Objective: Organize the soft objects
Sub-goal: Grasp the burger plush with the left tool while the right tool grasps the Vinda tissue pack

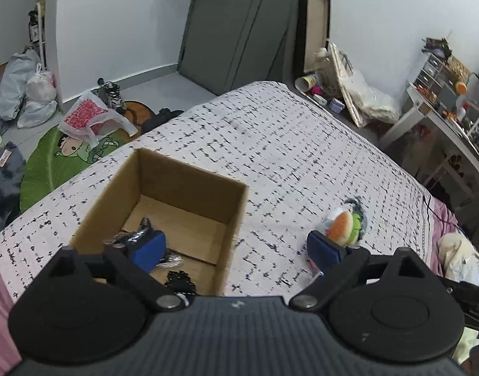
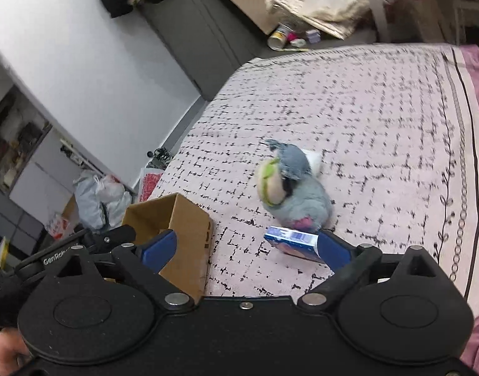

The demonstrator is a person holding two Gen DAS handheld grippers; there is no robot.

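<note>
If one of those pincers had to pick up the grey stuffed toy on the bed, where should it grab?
Probably the grey plush toy's rounded body, from above. It is soft, bulky and exposed there; the burger-shaped plush crowds its left side.

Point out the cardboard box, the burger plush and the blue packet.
cardboard box (image 1: 192, 185), left wrist view, inner far wall.
burger plush (image 1: 341, 227), left wrist view, orange bun.
blue packet (image 2: 291, 239), right wrist view, top face.
</note>
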